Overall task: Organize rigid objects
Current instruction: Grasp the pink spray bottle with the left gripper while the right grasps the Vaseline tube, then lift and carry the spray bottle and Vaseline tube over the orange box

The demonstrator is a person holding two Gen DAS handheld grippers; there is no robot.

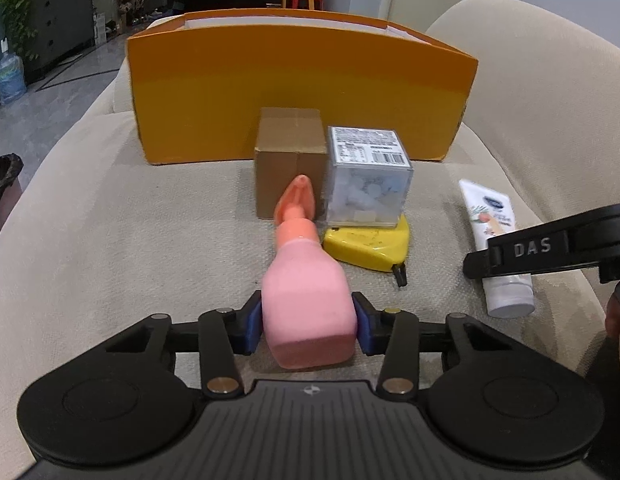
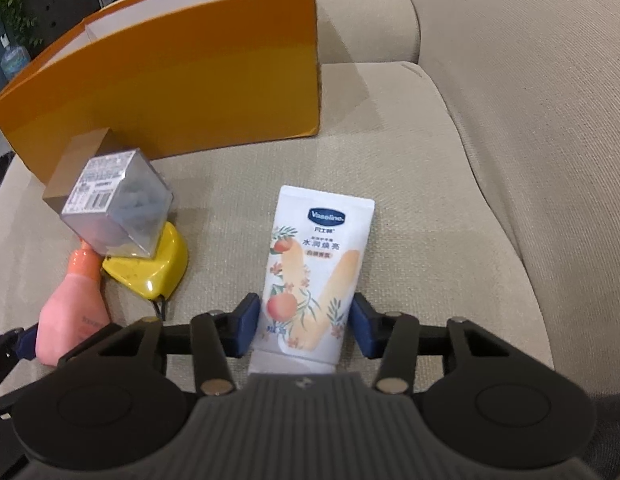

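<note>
**Both grippers clamped, two items ready to lift toward the orange box**

Nearest the left wrist camera, the left gripper (image 1: pixel 308 326) has its blue pads pressed against both sides of the pink pump bottle (image 1: pixel 308 312), gripping low on the body; the bottle lies on the beige sofa cushion (image 1: pixel 110 240) with its peach-coloured nozzle pointing away toward the boxes. The right gripper (image 2: pixel 302 326) is likewise closed on the white hand-cream tube (image 2: pixel 310 276), holding it near the cap end, the crimped end pointing away.

My reading is that the step in hand is lifting both items for the orange box (image 1: pixel 302 88). The bottle is held near its base, so the nozzle end may sag; a straight upward lift would keep it from swinging into the neighbours. The tube is soft, so it could bend in the grip.

Just beyond the bottle sits a yellow tape measure (image 1: pixel 368 246), with a clear plastic cube (image 1: pixel 368 176) resting partly on it, and a small brown carton (image 1: pixel 290 160) beside that, close against the orange box.

Readable writing: "Vaseline" on the tube above Chinese characters and peach artwork; "DAS" on the right gripper's finger as seen from the left; the cube's top carries a barcode label too small to read
</note>
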